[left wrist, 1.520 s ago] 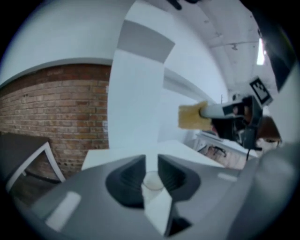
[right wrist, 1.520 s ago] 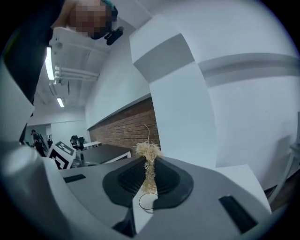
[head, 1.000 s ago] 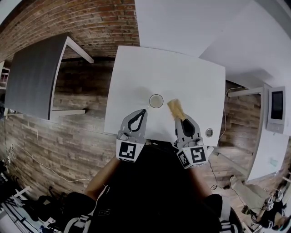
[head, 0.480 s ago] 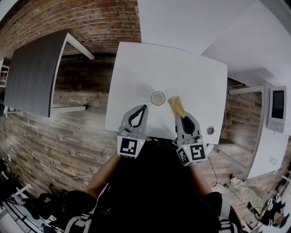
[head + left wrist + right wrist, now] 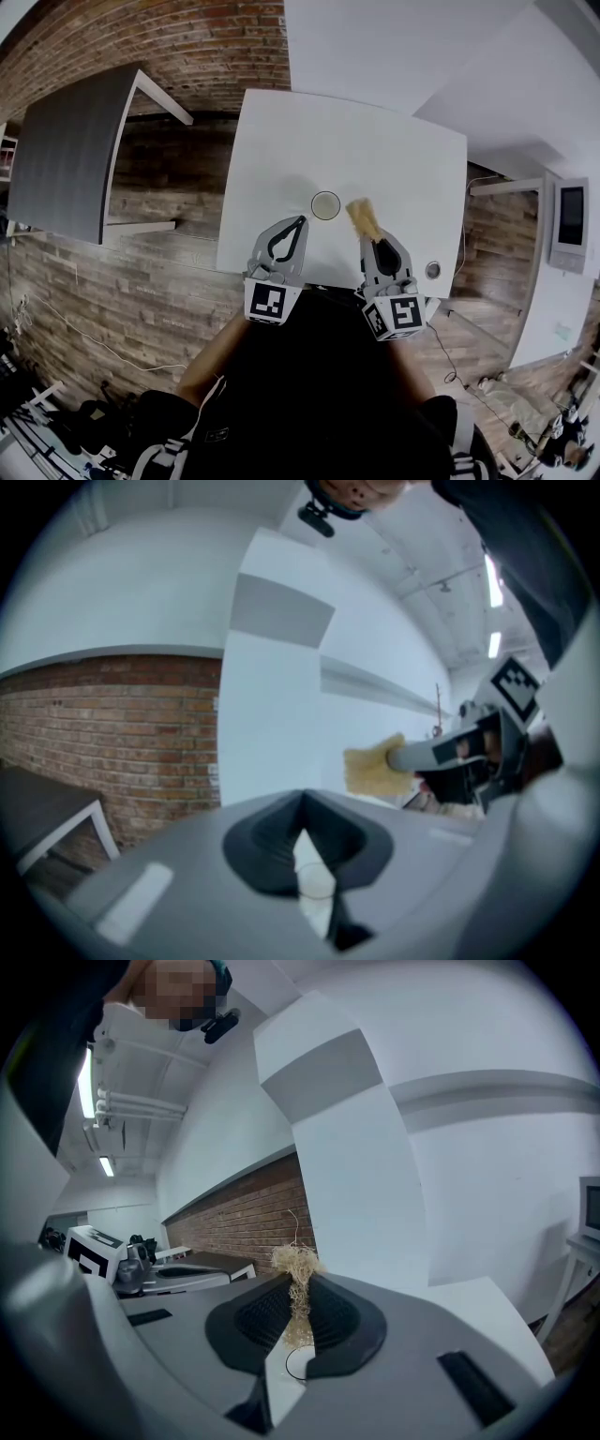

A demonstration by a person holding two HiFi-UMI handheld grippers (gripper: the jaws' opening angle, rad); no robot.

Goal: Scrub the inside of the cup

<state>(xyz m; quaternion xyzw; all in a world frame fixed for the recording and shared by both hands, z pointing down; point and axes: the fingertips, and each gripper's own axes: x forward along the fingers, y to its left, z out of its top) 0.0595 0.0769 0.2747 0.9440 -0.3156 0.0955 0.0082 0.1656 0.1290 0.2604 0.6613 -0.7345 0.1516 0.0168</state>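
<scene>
2 grippers at the near table edge. left gripper: jaws together, empty. right gripper: clamped on a fibrous scrubber. The cup stands upright between them, just ahead, untouched. Suggest opening the left to steady the cup wall, then lowering the scrubber straight into the mouth.

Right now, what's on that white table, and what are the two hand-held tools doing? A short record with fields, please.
surface: white table
cup: stands upright on the table, neither tool touching it
left gripper: jaws shut, nothing between them, tip short of the cup
right gripper: jaws shut on a yellowish fibrous scrubber
scrubber position: beside the cup, outside it
scrubbing: not yet begun
</scene>
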